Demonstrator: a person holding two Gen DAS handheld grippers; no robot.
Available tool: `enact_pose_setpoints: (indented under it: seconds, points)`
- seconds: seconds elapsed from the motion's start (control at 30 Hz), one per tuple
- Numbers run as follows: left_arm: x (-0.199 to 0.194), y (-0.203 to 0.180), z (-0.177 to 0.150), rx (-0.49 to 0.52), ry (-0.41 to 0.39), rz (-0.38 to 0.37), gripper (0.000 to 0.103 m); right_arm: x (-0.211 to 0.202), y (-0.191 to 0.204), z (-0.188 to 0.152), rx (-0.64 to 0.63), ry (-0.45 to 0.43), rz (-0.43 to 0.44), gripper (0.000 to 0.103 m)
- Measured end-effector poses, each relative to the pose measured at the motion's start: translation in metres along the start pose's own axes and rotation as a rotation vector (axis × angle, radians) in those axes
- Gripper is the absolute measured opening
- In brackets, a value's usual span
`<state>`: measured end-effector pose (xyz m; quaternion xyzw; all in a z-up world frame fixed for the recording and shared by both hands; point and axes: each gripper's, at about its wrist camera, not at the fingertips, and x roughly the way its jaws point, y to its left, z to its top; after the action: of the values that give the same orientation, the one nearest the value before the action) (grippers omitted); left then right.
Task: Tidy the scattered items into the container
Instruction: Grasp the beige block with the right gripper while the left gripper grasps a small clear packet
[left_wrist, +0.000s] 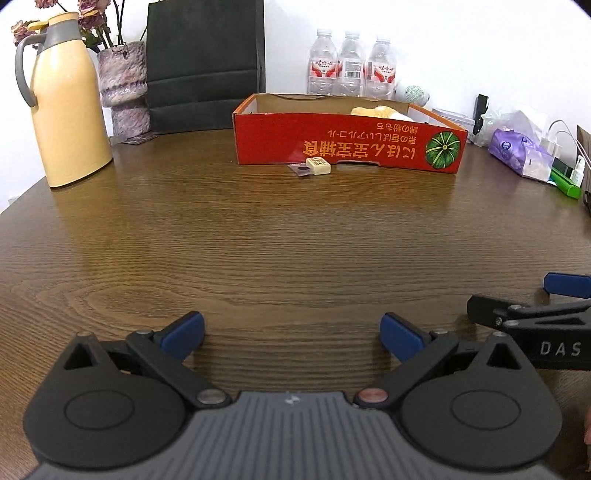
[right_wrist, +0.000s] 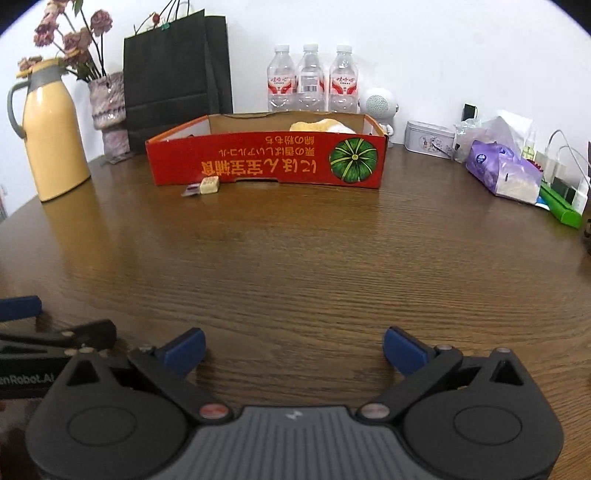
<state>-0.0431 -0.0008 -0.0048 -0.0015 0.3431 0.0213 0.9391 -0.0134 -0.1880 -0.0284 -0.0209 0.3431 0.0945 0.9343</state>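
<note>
A shallow red cardboard box with a green pumpkin picture stands at the far side of the wooden table. Something pale yellow and white lies inside it at the right. Against its front wall lie a cream mahjong tile and a small dark purple packet. My left gripper hovers low over the near table, open and empty. My right gripper is beside it, open wide, nothing between its blue pads.
At the back left stand a yellow thermos jug, a vase of dried flowers and a black paper bag. Three water bottles, a white speaker, a tin and a purple tissue pack crowd the back right.
</note>
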Motion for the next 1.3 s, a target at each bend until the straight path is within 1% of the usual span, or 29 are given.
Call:
enact_pose_setpoints:
  seconds: [0.37, 0.4, 0.47, 0.5, 0.53, 0.57, 0.6, 0.63, 0.67, 0.7, 0.73, 0.77, 0.83, 0.87, 0.9, 0.93, 0.97, 1.03, 1.1, 1.17, 1.3]
  points:
    - [0.0, 0.002, 0.001, -0.005, -0.004, -0.007, 0.103, 0.0, 0.0, 0.001, -0.003, 0.002, -0.001, 0.103]
    - [-0.002, 0.006, 0.002, -0.024, -0.015, -0.022, 0.103, 0.0, 0.0, 0.001, -0.006, 0.002, 0.005, 0.103]
    - [-0.004, 0.023, 0.012, -0.104, -0.032, -0.066, 0.103, 0.003, 0.0, 0.006, -0.026, 0.0, 0.039, 0.102]
    - [-0.004, 0.033, 0.02, -0.15, -0.048, -0.084, 0.103, 0.007, 0.002, 0.013, -0.038, -0.002, 0.053, 0.096]
    - [-0.003, 0.043, 0.029, -0.174, -0.066, -0.089, 0.103, 0.012, 0.004, 0.022, -0.056, -0.008, 0.066, 0.087]
    - [0.001, 0.05, 0.04, -0.167, -0.078, -0.08, 0.103, 0.019, 0.008, 0.034, -0.077, -0.019, 0.084, 0.082]
    - [0.006, 0.055, 0.051, -0.135, -0.084, -0.052, 0.103, 0.027, 0.013, 0.047, -0.094, -0.034, 0.109, 0.076]
    - [0.01, 0.058, 0.063, -0.088, -0.099, -0.009, 0.103, 0.038, 0.017, 0.06, -0.105, -0.046, 0.145, 0.074]
    - [0.013, 0.061, 0.071, -0.058, -0.133, 0.032, 0.103, 0.051, 0.023, 0.075, -0.112, -0.059, 0.193, 0.072]
    - [0.015, 0.064, 0.079, -0.048, -0.175, 0.06, 0.103, 0.064, 0.029, 0.087, -0.113, -0.065, 0.232, 0.065]
    - [0.018, 0.069, 0.087, -0.052, -0.202, 0.065, 0.103, 0.08, 0.036, 0.1, -0.109, -0.066, 0.27, 0.059]
    - [0.022, 0.074, 0.094, -0.065, -0.21, 0.056, 0.103, 0.096, 0.042, 0.111, -0.104, -0.061, 0.289, 0.056]
    - [0.033, 0.083, 0.105, -0.111, -0.21, 0.022, 0.103, 0.124, 0.053, 0.128, -0.091, -0.041, 0.288, 0.041]
    - [0.039, 0.086, 0.108, -0.131, -0.209, 0.01, 0.103, 0.138, 0.058, 0.135, -0.08, -0.027, 0.277, 0.036]
    - [0.046, 0.087, 0.11, -0.138, -0.204, 0.002, 0.103, 0.148, 0.06, 0.138, -0.063, -0.017, 0.274, 0.028]
    - [0.052, 0.086, 0.111, -0.135, -0.196, -0.002, 0.103, 0.156, 0.061, 0.141, -0.037, -0.01, 0.273, 0.026]
    - [0.057, 0.085, 0.11, -0.126, -0.188, 0.0, 0.103, 0.162, 0.06, 0.144, -0.005, -0.009, 0.28, 0.026]
    - [0.068, 0.082, 0.109, -0.103, -0.167, 0.008, 0.103, 0.167, 0.061, 0.148, 0.02, -0.014, 0.292, 0.024]
    - [0.078, 0.078, 0.109, -0.084, -0.144, 0.004, 0.103, 0.166, 0.063, 0.146, 0.003, -0.027, 0.276, 0.023]
    - [0.084, 0.075, 0.111, -0.063, -0.134, -0.003, 0.103, 0.162, 0.063, 0.142, -0.023, -0.048, 0.24, 0.023]
    - [0.102, 0.063, 0.12, -0.012, -0.108, -0.032, 0.103, 0.143, 0.043, 0.133, -0.034, -0.053, 0.181, 0.022]
